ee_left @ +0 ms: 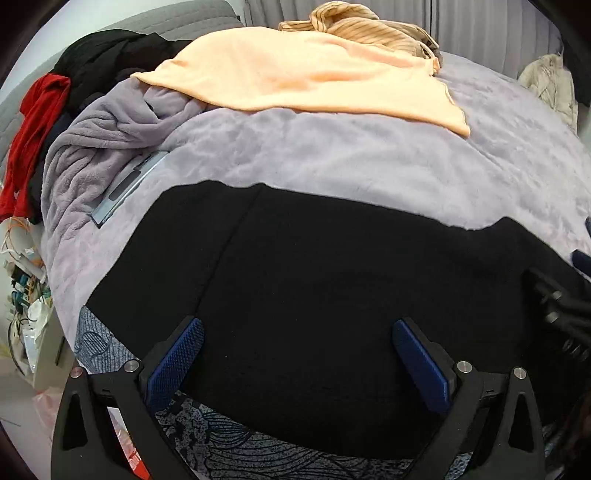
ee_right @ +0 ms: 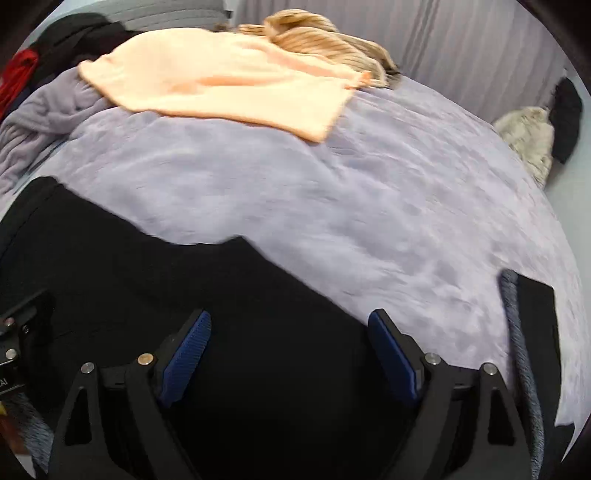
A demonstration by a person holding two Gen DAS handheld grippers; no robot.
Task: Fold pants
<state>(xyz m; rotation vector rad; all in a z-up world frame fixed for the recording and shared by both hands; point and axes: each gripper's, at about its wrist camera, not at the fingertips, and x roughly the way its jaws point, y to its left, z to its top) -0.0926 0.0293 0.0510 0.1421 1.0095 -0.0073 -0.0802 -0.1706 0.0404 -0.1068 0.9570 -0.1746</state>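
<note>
Pants (ee_left: pixel 314 280), black, lie spread flat on the near part of my bed, on a lilac fleece blanket (ee_left: pixel 332 151) that covers nearly all of the surface. Farther back a peach cloth (ee_left: pixel 295 85) rests on the blanket, with a tan ribbed garment (ee_left: pixel 354 26) bunched behind it. Grey pleated curtains (ee_right: pixel 461 48) close the room at the far side.

My left view alone shows the bed's left edge: a heap of black clothes (ee_left: pixel 107 55) with a red garment (ee_left: pixel 33 129) hanging beside it, a flat blue-grey device (ee_left: pixel 129 188) lying on the blanket just past the pants' corner, clutter on the floor (ee_left: pixel 26 295), and a blue patterned sheet (ee_left: pixel 229 443) under the pants' near edge. At its right rim, part of my other tool shows over the pants.

My right view is somewhat blurred. It alone shows a grey rope-like cord (ee_right: pixel 524 362) and a dark flat piece (ee_right: pixel 539 332) on the blanket to the right of the pants, and a pale furry bundle (ee_right: pixel 528 136) near the far right edge.

Both tongs point steeply down over the pants. My left gripper (ee_left: pixel 297 334) stands wide open, with nothing between its blue pads (ee_left: pixel 177 362). My right gripper (ee_right: pixel 290 326) is also spread wide, holding nothing.
</note>
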